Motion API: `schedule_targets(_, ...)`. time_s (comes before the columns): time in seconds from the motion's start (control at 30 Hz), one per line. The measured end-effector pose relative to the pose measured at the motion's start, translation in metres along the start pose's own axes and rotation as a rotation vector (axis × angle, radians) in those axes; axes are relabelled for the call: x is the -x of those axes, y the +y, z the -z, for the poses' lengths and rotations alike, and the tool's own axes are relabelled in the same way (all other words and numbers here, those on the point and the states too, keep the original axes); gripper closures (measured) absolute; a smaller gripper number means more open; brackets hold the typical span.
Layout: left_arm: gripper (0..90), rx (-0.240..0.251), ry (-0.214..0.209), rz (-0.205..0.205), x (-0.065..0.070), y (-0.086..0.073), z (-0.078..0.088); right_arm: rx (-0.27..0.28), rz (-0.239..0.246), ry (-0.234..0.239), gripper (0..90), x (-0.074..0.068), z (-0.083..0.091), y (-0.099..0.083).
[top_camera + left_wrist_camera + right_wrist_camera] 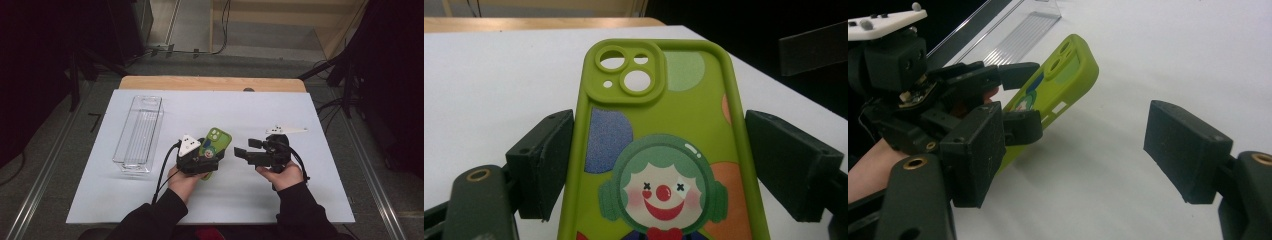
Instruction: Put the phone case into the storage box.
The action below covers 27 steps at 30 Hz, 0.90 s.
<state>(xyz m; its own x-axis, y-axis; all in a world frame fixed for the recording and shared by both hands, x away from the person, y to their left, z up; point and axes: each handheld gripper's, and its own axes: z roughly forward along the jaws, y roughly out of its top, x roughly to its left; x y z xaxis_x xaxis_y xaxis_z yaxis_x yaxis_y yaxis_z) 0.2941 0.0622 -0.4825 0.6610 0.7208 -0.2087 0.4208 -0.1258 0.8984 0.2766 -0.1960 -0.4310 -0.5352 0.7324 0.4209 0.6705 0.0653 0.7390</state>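
A lime-green phone case point(218, 142) printed with a clown face is held above the white mat, camera cut-outs pointing away from the person. My left gripper point(209, 154) is shut on it across its width. In the left gripper view the two black pads press the case point(664, 125) on its long edges. The right gripper view shows that left gripper point(1023, 100) clamped on the tilted case point(1068, 70), which hangs clear of the mat. My right gripper point(246, 148) stands open just right of the case, jaws pointing at it, with nothing between its pads point(1188, 150).
A clear plastic tray point(139, 131) lies lengthwise at the left of the white mat point(225, 105); its end point(1018, 30) shows beyond the case. The wooden table edge point(210, 82) runs along the back. Dark stands and cables flank the table.
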Motion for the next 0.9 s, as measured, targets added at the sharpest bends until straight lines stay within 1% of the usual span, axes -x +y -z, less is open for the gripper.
schedule_targets(0.17, 16.3, 0.02, 0.019, -0.02, 0.004, -0.002, 0.001, 0.002, -0.003, 0.005, 23.0, -0.002, -0.005, 0.005)
schedule_targets(0.27, 16.3, 0.032, 0.022, -0.029, 0.005, -0.004, 0.001, 0.004, -0.001, 0.007, 23.0, -0.002, -0.007, 0.007)
schedule_targets(0.43, 16.2, 0.064, 0.025, -0.03, 0.006, -0.004, 0.002, 0.009, -0.008, 0.012, 23.0, -0.004, -0.011, 0.013)
schedule_targets(0.5, 16.2, 0.064, 0.022, -0.024, 0.006, -0.004, 0.002, 0.01, -0.009, 0.016, 23.0, -0.004, -0.013, 0.015)
schedule_targets(0.53, 16.2, 0.061, 0.012, -0.021, 0.006, -0.004, 0.002, 0.009, -0.004, 0.018, 23.0, -0.004, -0.015, 0.016)
schedule_targets(0.6, 16.2, 0.065, 0.018, -0.028, 0.006, -0.005, 0.002, 0.005, 0.005, 0.01, 23.0, -0.006, -0.017, 0.018)
schedule_targets(0.67, 16.2, 0.07, 0.023, -0.038, 0.006, -0.005, 0.003, 0.002, 0.009, 0.012, 23.0, -0.007, -0.02, 0.02)
schedule_targets(0.8, 16.2, 0.083, 0.035, -0.044, 0.007, -0.007, 0.003, -0.004, -0.003, 0.019, 23.0, -0.008, -0.026, 0.022)
schedule_targets(0.83, 16.2, 0.091, 0.038, -0.048, 0.007, -0.008, 0.003, -0.005, 0.0, 0.025, 23.0, -0.007, -0.027, 0.023)
schedule_targets(0.9, 16.2, 0.104, 0.039, -0.058, 0.007, -0.009, 0.003, -0.009, -0.011, 0.03, 23.0, -0.007, -0.03, 0.025)
